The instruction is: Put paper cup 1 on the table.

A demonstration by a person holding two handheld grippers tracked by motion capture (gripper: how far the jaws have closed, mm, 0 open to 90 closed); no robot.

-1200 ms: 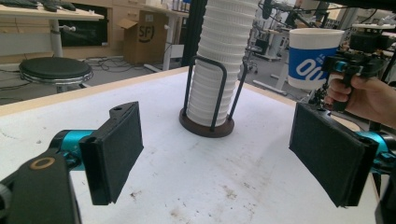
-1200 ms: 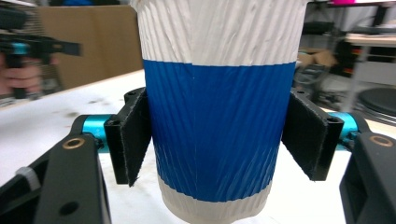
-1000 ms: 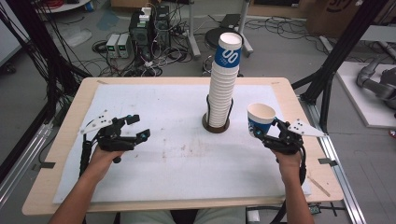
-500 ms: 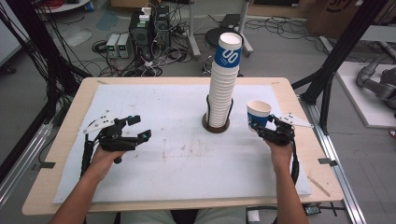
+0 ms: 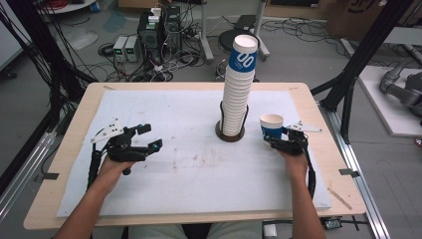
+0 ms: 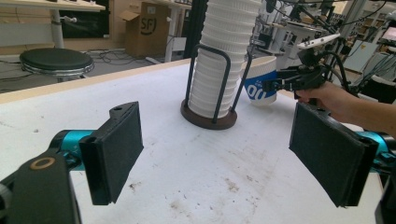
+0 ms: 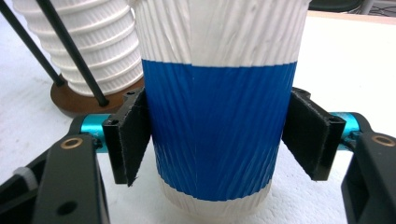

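My right gripper point(image 5: 276, 141), clamping the paper cup point(image 5: 272, 125), has carried it inward, just beside the cup stack point(image 5: 238, 84). My left gripper point(image 5: 149, 137) gapes wide over open mat point(image 5: 189, 169).

cup point(image 7: 217, 116): white ribbed, blue band | cup stack point(image 5: 239, 89): white, top blue-banded | stand base point(image 6: 208, 119): brown

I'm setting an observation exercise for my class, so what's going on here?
A person works two handheld grippers at a white-covered table. The right gripper clamps a blue-and-white paper cup upright beside the tall stack of white ribbed cups in its dark wire holder. The left gripper hovers open, holding nothing.
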